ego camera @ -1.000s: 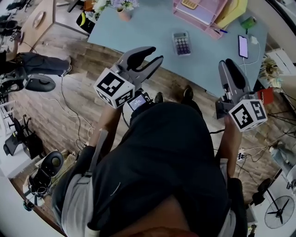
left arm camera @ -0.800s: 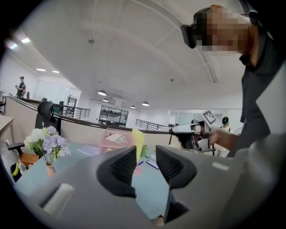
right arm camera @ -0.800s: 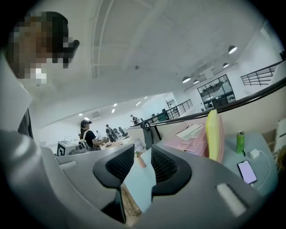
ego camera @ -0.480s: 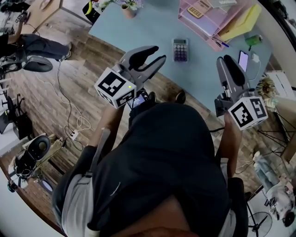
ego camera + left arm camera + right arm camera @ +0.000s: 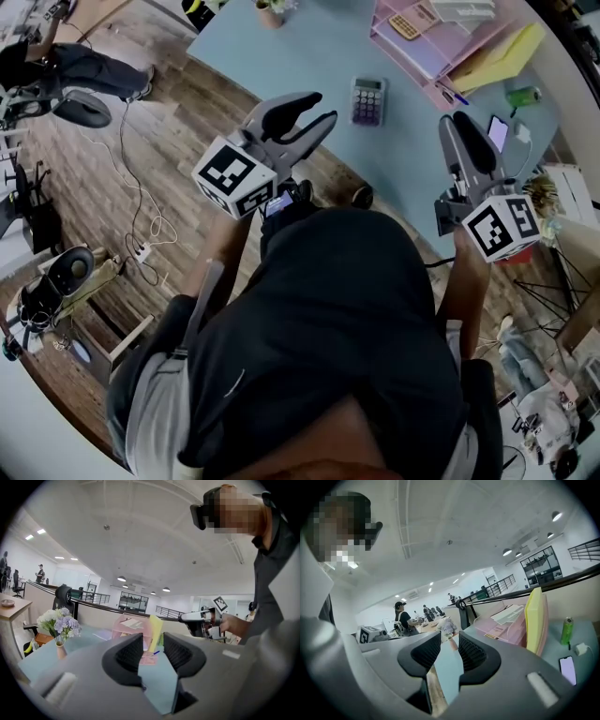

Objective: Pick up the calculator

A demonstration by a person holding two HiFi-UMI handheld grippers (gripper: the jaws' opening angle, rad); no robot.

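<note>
Grey calculator [image 5: 367,100], print unreadable, lies beyond gaping left tool [image 5: 322,107] and right tool [image 5: 457,124]

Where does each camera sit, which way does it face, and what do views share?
Head view: on the person's head, looking down at torso, left gripper, right gripper and the calculator on the table.
Left gripper view: along its open jaws, across the table to the pink tray; torso and right gripper show.
Right gripper view: along its open jaws toward the flowers; torso shows.
Shared: both gripper views see pink tray, flowers.
</note>
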